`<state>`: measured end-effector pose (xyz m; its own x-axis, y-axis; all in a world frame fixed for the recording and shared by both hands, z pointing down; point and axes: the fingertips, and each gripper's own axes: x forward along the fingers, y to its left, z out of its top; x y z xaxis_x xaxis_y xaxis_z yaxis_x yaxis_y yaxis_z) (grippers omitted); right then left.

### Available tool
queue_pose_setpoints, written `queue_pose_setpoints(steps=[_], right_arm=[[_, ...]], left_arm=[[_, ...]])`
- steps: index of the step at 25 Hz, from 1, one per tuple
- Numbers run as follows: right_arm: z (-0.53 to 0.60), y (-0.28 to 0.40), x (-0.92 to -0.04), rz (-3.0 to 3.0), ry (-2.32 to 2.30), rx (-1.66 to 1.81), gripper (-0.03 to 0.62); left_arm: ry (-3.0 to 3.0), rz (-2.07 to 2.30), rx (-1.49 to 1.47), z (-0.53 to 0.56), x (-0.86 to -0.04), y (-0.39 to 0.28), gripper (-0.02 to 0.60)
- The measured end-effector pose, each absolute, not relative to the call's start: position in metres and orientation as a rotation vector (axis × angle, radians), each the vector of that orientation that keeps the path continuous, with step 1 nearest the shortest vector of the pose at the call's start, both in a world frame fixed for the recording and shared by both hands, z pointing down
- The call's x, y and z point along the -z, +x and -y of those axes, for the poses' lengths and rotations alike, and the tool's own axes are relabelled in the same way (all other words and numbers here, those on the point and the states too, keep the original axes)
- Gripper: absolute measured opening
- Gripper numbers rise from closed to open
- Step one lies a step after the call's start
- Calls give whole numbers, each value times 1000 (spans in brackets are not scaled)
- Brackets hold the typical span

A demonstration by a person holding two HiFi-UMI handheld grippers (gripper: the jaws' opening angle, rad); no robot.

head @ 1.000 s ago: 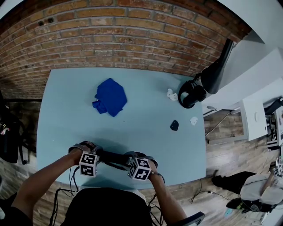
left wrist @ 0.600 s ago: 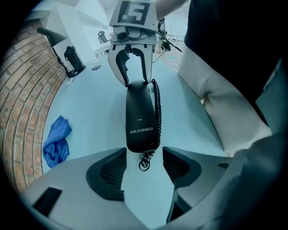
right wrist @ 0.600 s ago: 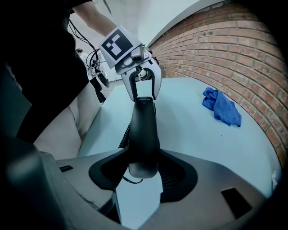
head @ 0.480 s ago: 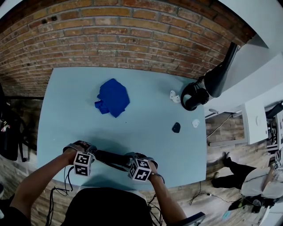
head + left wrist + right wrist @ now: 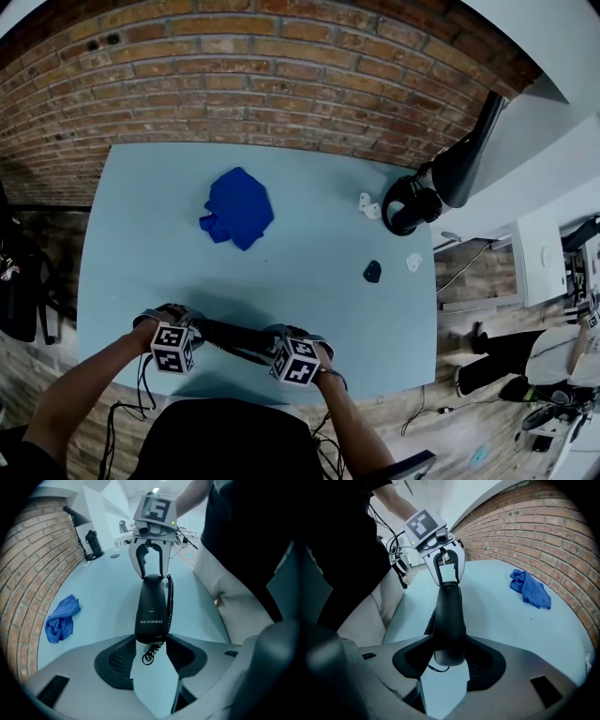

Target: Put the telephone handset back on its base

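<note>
Handset (image 5: 234, 335): black and long, lying crosswise at lower middle of the head view, near the table's near edge. Spans between the two grippers.
Cord (image 5: 169, 592): coiled, running along the handset's side. A loop hangs at the end nearer the left gripper's camera.
Left gripper (image 5: 447, 576): jaws about half apart, one end of the handset between them. The jaws have just been closing, and the pads look to be against both of its sides now.
Right gripper (image 5: 151, 570): jaws about half apart, clamped on the other end of the handset.
Change, left: marker cube sits a little further toward the left edge of the head view than a second ago and has turned to show a different face. A small roll and shift, not a carry.
Change, right: none. Same spot at lower middle.
Change, handset: same place and same lie as a second ago.
Meaning for task: judged as a re-grip, so both ends are now secured, and the move toward the base has not begun.
Base: not seen in any view, so its place cannot be told.
Table (image 5: 309, 234): pale blue.
Cloth (image 5: 239, 206): blue and crumpled, at upper middle of the table, well apart from the handset.
Small black item (image 5: 372, 272): right of centre, lying alone.
White bits (image 5: 366, 202): near the right edge, just beside the headphones.
Headphones (image 5: 405, 204): black, at the table's right edge.
Wall (image 5: 281, 84): brick, across the top of the frame.
</note>
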<state>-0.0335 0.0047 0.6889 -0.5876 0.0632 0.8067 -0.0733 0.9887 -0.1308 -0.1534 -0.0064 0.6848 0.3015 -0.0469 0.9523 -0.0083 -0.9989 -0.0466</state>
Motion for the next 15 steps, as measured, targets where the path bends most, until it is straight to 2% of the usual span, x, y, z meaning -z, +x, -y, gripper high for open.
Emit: queue_pose_setpoints(steps=[5,15], right_arm=[[-3,-34,-689,2212,38,-226,207],[-4,-33,-688,2200,25,-156,207]], left_arm=[[-2764,-182,1897,12,-684,-150,233],[-2808,-227,1910,14,-686,-149,235]])
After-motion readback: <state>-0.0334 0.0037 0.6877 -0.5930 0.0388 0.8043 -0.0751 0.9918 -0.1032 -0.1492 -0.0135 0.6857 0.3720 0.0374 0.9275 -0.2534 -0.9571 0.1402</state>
